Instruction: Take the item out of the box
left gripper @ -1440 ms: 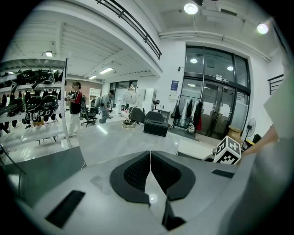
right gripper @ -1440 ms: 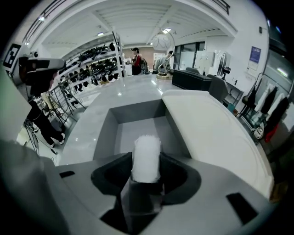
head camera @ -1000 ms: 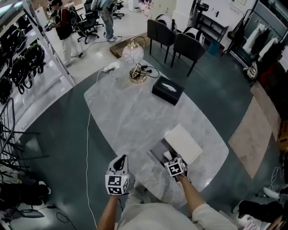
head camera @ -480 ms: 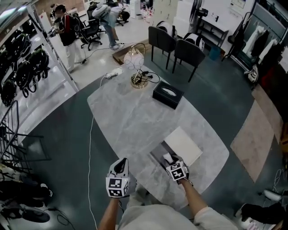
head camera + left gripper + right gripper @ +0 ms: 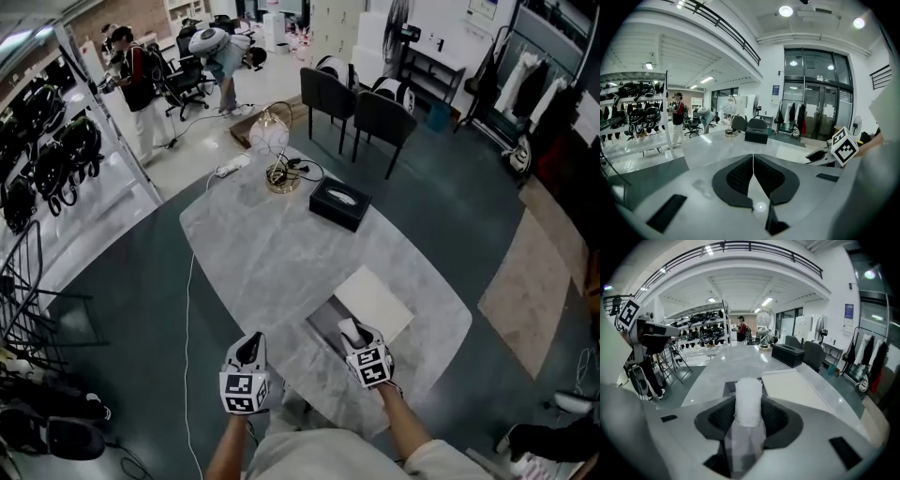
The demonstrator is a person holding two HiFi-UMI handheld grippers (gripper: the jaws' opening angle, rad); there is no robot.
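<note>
An open dark grey box [image 5: 325,330] sits on the marble table [image 5: 272,253] near its front edge, with its white lid [image 5: 373,302] lying beside it on the right. My right gripper [image 5: 355,337] hovers over the box, shut on a white fuzzy roll-shaped item [image 5: 348,326]. In the right gripper view the white item [image 5: 748,401] stands up between the jaws, with the box [image 5: 728,388] and the lid [image 5: 797,385] behind it. My left gripper [image 5: 249,351] hangs at the table's front edge, left of the box. Its jaws [image 5: 753,165] are shut with nothing between them.
A black tissue box [image 5: 339,202], a globe lamp [image 5: 270,139] and a white power strip [image 5: 231,168] sit at the table's far end. Two dark chairs [image 5: 356,105] stand beyond it. Racks of gear [image 5: 47,150] line the left, with people [image 5: 136,80] nearby.
The head view has shifted a little. My right gripper stays shut on the white item over the box; the left gripper has hardly moved.
</note>
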